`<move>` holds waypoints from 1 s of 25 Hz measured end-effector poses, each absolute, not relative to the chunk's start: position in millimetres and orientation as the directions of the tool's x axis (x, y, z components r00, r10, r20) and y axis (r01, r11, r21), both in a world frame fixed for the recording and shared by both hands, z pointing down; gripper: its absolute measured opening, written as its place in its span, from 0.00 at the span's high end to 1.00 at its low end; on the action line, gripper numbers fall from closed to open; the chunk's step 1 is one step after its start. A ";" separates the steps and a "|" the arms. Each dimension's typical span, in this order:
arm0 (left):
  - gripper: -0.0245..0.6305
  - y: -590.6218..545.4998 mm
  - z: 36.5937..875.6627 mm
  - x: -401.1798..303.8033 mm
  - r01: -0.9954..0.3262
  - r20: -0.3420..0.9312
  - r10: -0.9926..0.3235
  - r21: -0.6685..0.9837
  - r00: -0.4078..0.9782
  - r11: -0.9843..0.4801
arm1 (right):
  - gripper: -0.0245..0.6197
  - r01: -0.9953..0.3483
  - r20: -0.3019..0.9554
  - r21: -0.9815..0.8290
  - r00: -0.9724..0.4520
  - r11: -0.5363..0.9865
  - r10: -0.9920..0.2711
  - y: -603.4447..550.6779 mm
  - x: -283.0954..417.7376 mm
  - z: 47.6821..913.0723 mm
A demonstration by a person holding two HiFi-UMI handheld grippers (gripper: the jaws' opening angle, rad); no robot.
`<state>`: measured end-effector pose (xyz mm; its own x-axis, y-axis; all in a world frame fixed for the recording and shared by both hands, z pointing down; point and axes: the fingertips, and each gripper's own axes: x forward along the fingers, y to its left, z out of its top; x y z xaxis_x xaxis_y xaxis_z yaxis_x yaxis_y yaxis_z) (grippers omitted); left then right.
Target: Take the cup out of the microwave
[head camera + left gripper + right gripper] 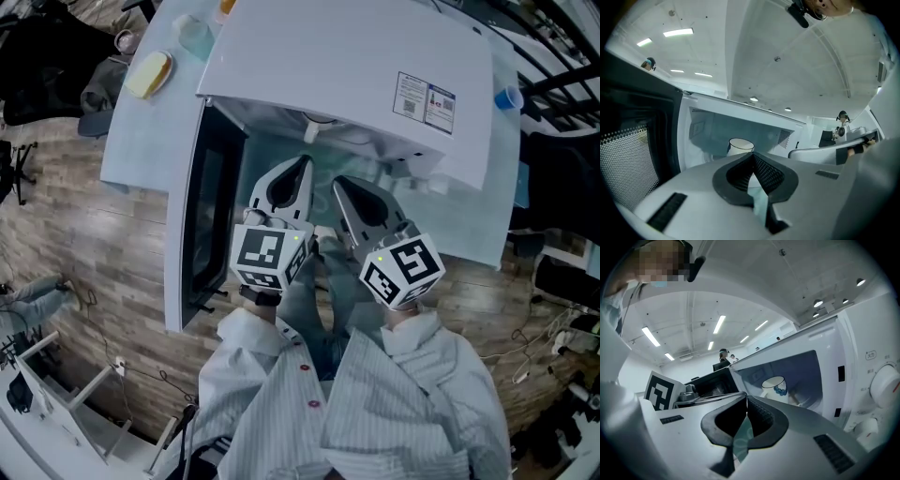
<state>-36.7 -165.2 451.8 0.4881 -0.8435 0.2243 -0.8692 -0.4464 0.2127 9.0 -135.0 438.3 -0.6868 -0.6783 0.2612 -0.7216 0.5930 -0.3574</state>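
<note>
A white cup (740, 146) with a blue pattern (774, 385) stands inside the white microwave (356, 75). The microwave door (202, 216) hangs open to the left. Both grippers are held side by side just in front of the opening, pointing in at the cup and apart from it. The left gripper (302, 164) is shut with nothing in it; in the left gripper view its pads (752, 154) meet below the cup. The right gripper (339, 185) also looks shut and empty, with its pads (746, 398) together. In the head view the microwave's top hides the cup.
The microwave's knobs (883, 385) are right of the opening. On the pale table (141, 141) behind the door lie a yellow item (148, 75) and a clear cup (195, 33); a blue cup (507, 97) stands at the right. People stand in the background.
</note>
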 end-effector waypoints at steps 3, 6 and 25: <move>0.95 -167.8 456.9 -38.9 -0.875 0.229 -0.848 0.213 0.477 -0.435 | 0.91 -0.718 0.264 -0.369 -0.690 0.591 -0.674 -133.8 9.3 441.4; 0.95 -171.0 460.9 -38.4 -0.876 0.231 -0.849 0.209 0.476 -0.434 | 0.91 -0.716 0.268 -0.382 -0.691 0.585 -0.671 -134.2 11.3 445.2; 0.76 -203.3 502.8 -37.7 -0.891 0.307 -0.837 0.191 0.454 -0.413 | 0.91 -0.724 0.293 -0.419 -0.679 0.548 -0.673 -142.3 23.0 461.9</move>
